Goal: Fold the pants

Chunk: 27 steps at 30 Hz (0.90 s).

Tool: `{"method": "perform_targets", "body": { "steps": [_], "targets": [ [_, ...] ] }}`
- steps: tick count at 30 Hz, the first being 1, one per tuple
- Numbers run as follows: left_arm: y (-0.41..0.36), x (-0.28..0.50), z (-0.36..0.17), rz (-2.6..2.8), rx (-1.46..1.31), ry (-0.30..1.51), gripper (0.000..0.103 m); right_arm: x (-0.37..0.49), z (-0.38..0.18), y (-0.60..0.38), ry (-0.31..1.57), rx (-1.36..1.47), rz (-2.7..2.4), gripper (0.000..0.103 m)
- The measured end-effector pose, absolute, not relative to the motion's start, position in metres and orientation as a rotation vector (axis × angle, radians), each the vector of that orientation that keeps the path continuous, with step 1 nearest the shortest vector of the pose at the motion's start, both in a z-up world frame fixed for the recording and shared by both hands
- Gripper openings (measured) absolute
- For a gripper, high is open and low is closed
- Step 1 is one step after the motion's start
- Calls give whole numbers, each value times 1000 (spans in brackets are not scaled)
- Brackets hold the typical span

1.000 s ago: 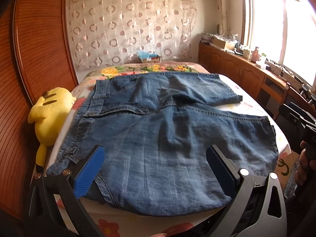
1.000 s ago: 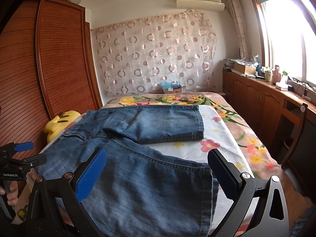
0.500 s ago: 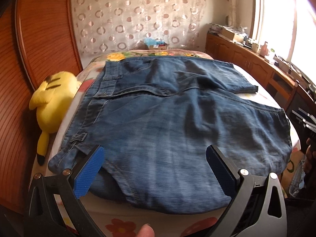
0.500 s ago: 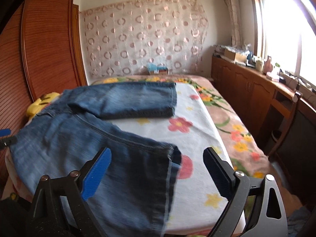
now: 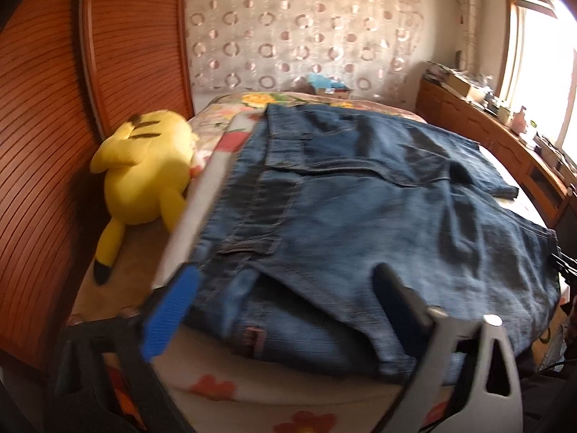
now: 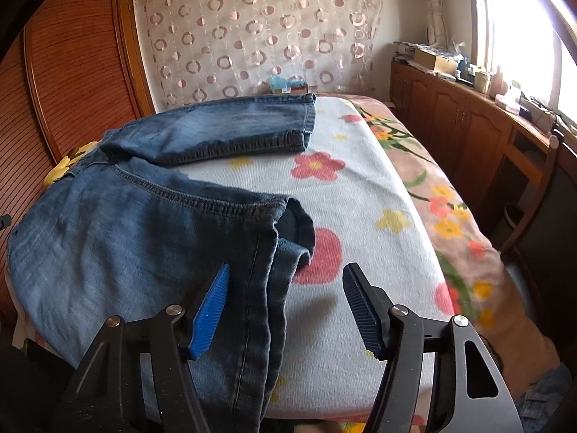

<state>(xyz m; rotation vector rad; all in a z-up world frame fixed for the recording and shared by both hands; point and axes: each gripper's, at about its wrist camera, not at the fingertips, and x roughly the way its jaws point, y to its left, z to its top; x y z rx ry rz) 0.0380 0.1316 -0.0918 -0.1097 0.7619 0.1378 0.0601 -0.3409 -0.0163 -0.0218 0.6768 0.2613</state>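
both grippers closing on the blue denim pants [image 6: 126,238] — left gripper [image 5: 285,303] at the waistband, right gripper [image 6: 285,303] around the hem — neither pinching yet; next, grip and fold over.

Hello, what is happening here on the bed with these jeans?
A person is starting to fold a pair of denim pants spread flat on a flowered bed. The left gripper is at the waistband corner, the right gripper at the near leg's hem. Both sets of jaws are closing around the fabric, not yet pinching. A yellow plush toy lies beside the pants.
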Motion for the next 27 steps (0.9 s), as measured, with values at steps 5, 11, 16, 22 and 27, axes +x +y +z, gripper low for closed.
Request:
{"method": "perform_targets", "body": {
  "steps": [5,11,16,22,27],
  "targets": [
    [153,38,-108,184,-124,790,78,57,-10,-342,682,-33,278,60],
    [167,39,-129,225,-125,832,77,53,-5,-346,688,-43,309,19],
    [166,38,-131,218,-122,831,77,49,4,-347,665,-49,379,4],
    [170,33,-128,183,-145,815,58,40,54,-347,545,-39,447,3],
    [167,29,-122,150,-157,792,40,32,85,-339,475,-55,496,3]
  ]
}}
